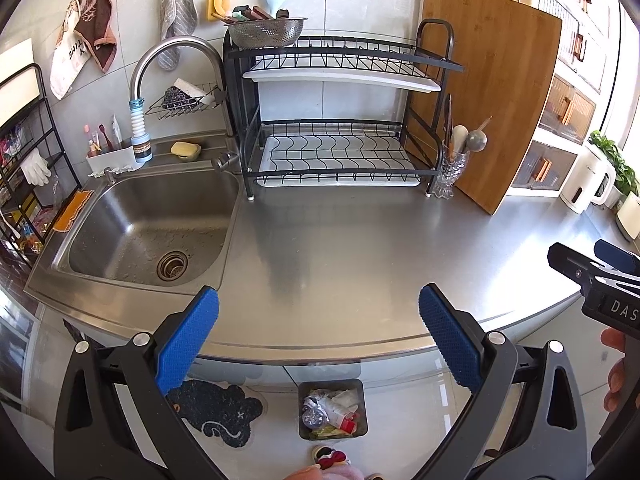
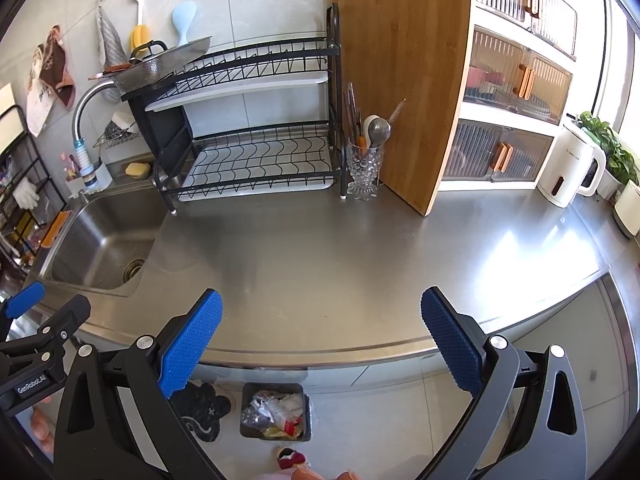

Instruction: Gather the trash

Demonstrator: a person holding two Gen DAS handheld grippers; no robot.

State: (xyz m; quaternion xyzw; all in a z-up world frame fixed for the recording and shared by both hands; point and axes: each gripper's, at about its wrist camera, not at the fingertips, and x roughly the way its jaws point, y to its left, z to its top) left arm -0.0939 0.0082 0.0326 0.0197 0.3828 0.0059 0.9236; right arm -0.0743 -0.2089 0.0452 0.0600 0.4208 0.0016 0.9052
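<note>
Nearest to us, our left gripper (image 1: 319, 322) stands spread wide, its blue, dimpled rubber pads (image 1: 188, 344) well apart with nothing between them and touching nothing. Our right gripper (image 2: 322, 324) is parted just as far and equally empty; its black, hinged arms carry round silver rivets. Both hang above the front edge of the counter (image 1: 360, 248), side by side, each showing at the margin of the other's view.

Below and between the fingers, down on the pale tiled floor, sits the bin (image 1: 333, 409), a dark, square-mouthed container standing just in front of the counter's lip. Inside it lies the trash (image 2: 276, 410): crumpled white paper, clear crinkled plastic, and red and yellow scraps heaped together. It is well beneath both grippers and apart from them. A dark, irregular floor mat (image 1: 218, 410) lies just left of the bin.

Further on, the brushed stainless counter is smooth and reflective, joined on the left to a steel sink (image 1: 148, 224) with a round drain. Beyond stands a black wire dish rack (image 1: 336, 120) of two tiers with white drip trays, a metal colander (image 1: 266, 32) on top, a cut-glass utensil holder (image 1: 452, 172) beside it, and a tall bamboo cutting board (image 1: 488, 96) leaning upright. A white kettle (image 2: 568, 168) stands far right.
</note>
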